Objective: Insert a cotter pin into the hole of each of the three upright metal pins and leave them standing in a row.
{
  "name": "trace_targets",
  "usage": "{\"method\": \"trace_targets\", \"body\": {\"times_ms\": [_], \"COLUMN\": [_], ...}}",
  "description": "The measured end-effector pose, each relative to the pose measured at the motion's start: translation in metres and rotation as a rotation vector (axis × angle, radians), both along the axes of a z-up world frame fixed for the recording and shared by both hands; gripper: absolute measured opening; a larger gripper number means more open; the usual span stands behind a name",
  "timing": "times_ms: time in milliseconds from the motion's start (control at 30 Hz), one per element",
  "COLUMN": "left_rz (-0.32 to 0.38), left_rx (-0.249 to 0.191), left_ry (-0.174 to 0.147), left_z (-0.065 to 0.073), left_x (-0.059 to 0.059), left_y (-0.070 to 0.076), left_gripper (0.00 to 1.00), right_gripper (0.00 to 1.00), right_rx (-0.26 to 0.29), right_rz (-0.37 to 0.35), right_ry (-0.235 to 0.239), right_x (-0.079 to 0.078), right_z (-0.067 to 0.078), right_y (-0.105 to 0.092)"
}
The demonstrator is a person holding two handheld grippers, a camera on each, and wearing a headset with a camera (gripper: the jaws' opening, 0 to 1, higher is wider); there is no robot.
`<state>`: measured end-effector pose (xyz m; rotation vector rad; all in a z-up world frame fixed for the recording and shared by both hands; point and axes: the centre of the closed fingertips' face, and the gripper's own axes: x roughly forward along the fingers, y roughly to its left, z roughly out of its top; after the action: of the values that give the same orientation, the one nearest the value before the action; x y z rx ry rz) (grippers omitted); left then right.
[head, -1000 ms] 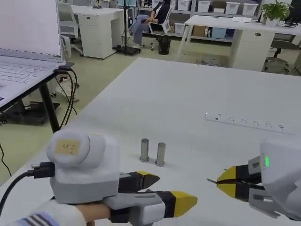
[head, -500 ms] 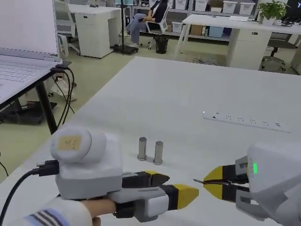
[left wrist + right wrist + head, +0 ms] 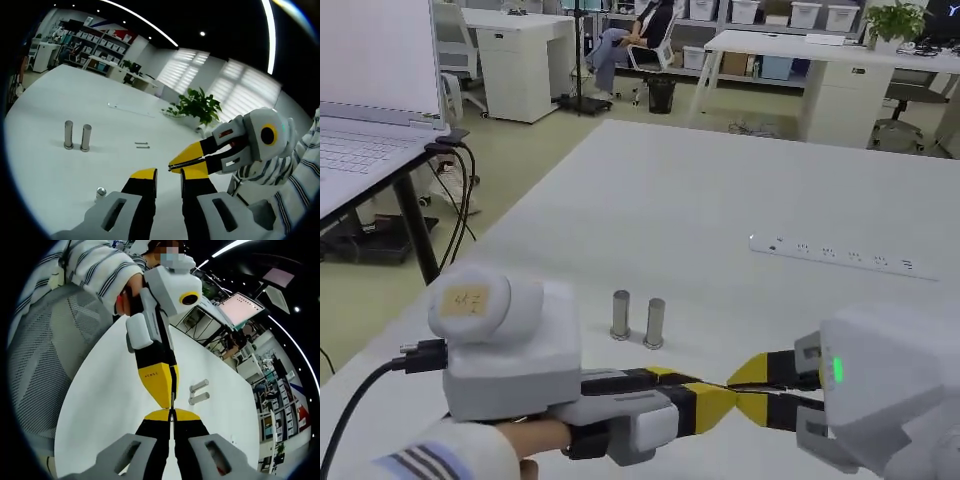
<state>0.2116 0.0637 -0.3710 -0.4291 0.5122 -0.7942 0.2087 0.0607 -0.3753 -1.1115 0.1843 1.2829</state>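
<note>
Two upright metal pins point(image 3: 621, 314) point(image 3: 654, 323) stand side by side on the white table point(image 3: 700, 200), and they appear again in the left gripper view point(image 3: 68, 135) point(image 3: 86, 138). A third metal pin point(image 3: 101, 192) sits close beside my left gripper; its pose is unclear. My right gripper point(image 3: 745, 390) point(image 3: 170, 416) is shut on a thin cotter pin point(image 3: 171, 401) that points at my left gripper point(image 3: 705, 405) point(image 3: 168, 175). The left jaws stand apart, with the cotter pin's tip point(image 3: 170, 169) between them. The two grippers meet tip to tip in front of the upright pins.
Two loose cotter pins point(image 3: 142, 145) lie on the table right of the upright pins. A white power strip point(image 3: 835, 258) lies farther back on the right. A laptop point(image 3: 370, 130) on a stand, with hanging cables point(image 3: 460, 200), is off the table's left edge.
My right gripper has carried the cotter pin leftward until its tips reach the left gripper's tips. The left gripper has edged forward. The upright pins have stayed put.
</note>
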Motion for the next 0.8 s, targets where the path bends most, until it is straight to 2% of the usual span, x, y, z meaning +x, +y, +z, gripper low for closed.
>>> {"method": "trace_targets", "body": {"times_ms": [367,800], "left_rz": [-0.003,0.007], "left_rx": [-0.029,-0.060], "left_ry": [0.010,0.031], "left_z": [0.0025,0.0033], "left_x": [-0.0020,-0.0023], "left_y": [-0.0019,-0.0005], "left_gripper": [0.00,0.00], "right_gripper": [0.00,0.00], "right_rx": [0.002,0.003], "right_rz": [0.013,0.023], "right_ry": [-0.008,-0.017], "right_x": [-0.0042,-0.0058], "right_z": [0.0021,0.0036], "right_y": [0.0027,0.0030]}}
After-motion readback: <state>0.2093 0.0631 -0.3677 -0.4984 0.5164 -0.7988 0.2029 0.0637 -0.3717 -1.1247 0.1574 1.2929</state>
